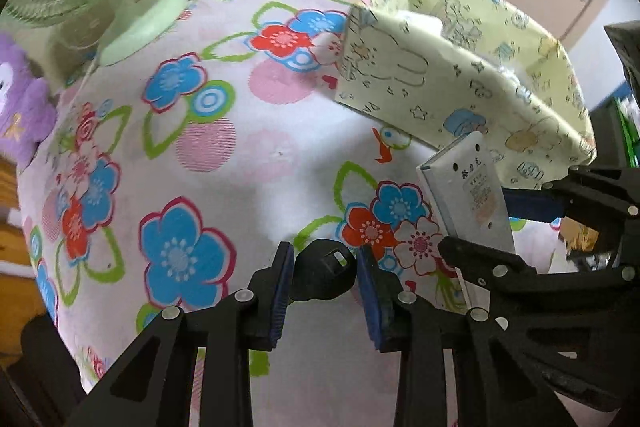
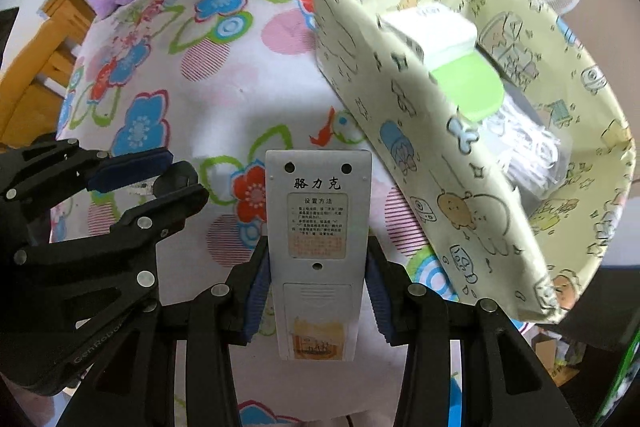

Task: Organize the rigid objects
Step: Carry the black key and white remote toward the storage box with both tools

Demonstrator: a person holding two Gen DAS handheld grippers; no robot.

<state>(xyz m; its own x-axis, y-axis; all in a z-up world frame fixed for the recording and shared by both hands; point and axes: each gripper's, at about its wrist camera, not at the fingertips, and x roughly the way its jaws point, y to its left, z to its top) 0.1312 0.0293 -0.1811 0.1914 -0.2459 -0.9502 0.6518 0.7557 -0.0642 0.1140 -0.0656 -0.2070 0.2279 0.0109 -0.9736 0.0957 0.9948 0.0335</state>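
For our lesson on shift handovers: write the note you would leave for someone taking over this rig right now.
Left gripper: shut on a small black plastic piece with a square hole, held above the flowered tablecloth.
Right gripper: shut on a grey rectangular remote control, back face showing, held beside the yellow cartoon-print storage box.
Done: a white and green container and a bundle of white pieces already lie in the box.
Left: place both held items in the box.

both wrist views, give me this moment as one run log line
left gripper: shut on black object | right gripper: shut on grey remote, back side showing | yellow box: beside remote, holds white-green item
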